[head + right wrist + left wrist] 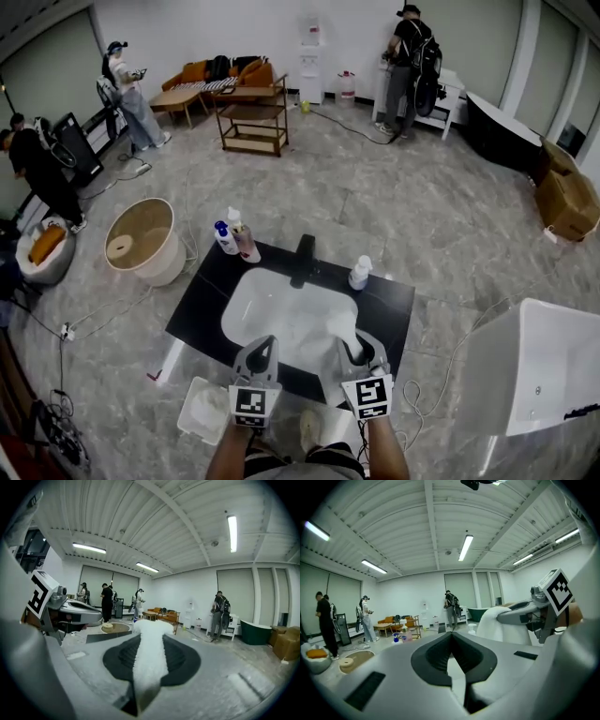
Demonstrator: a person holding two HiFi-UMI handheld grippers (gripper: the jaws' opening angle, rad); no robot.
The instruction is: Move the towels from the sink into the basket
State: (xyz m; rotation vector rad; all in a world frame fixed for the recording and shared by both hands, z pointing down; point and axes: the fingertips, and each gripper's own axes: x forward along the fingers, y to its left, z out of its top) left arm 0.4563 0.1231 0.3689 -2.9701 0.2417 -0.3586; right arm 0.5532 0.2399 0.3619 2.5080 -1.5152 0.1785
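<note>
The white sink (pixel 272 302) sits in a black counter (pixel 202 305) right in front of me. My right gripper (pixel 354 349) is raised over the basin's near right side, shut on a white towel (pixel 343 328) that hangs from its jaws. In the right gripper view the fluffy towel (pixel 150 653) runs between the pads of the right gripper (pixel 149 632). My left gripper (pixel 265 349) hovers over the basin's near left edge; its jaws meet at the tip, nothing held, as the left gripper view shows of the left gripper (pixel 451 634). A white basket (pixel 187 401) stands on the floor at near left.
A black faucet (pixel 304 260), two bottles (pixel 234 239) and a white dispenser (pixel 360 273) stand along the counter's back. A round wooden tub (pixel 141 241) is on the floor to the left, a large white fixture (pixel 534 375) to the right. People stand farther back.
</note>
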